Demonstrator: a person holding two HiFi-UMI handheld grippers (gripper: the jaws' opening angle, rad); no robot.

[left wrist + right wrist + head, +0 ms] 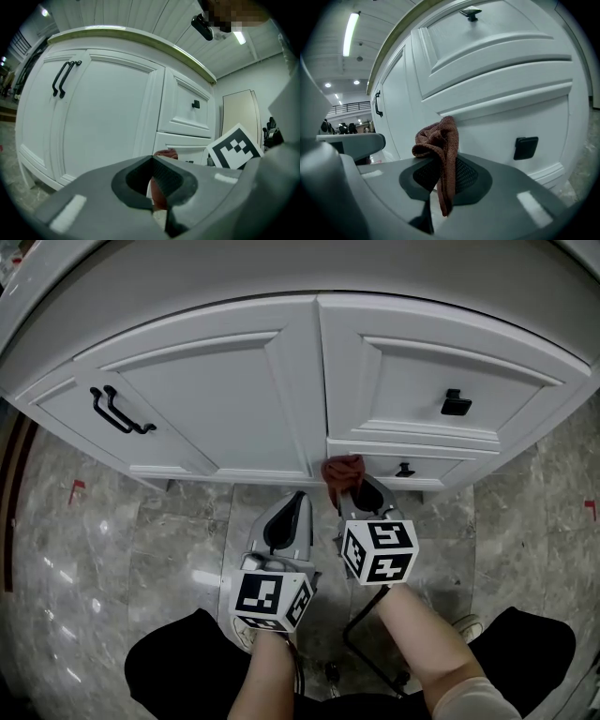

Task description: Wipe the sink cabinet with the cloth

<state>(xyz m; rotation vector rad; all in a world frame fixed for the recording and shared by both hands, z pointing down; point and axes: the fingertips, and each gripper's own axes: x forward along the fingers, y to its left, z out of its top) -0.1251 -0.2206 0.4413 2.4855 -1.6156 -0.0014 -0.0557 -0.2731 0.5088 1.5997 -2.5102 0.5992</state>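
Note:
The white sink cabinet (225,399) fills the top of the head view and curves outward toward me. A reddish-brown cloth (343,468) is bunched against the cabinet's low drawer front, beside the centre stile. My right gripper (352,486) is shut on the cloth (440,140), which hangs down between its jaws close to the cabinet (497,75). My left gripper (296,498) hovers just left of it, short of the door, its jaws shut together with nothing in them. In the left gripper view the cloth (166,153) peeks over the left gripper (152,159).
The left door carries a black bar handle (120,412). The upper right drawer has a black knob (456,403), and the low drawer a small one (405,469). Grey marble floor tiles (112,549) lie under the cabinet. A thin black frame (366,652) stands by my legs.

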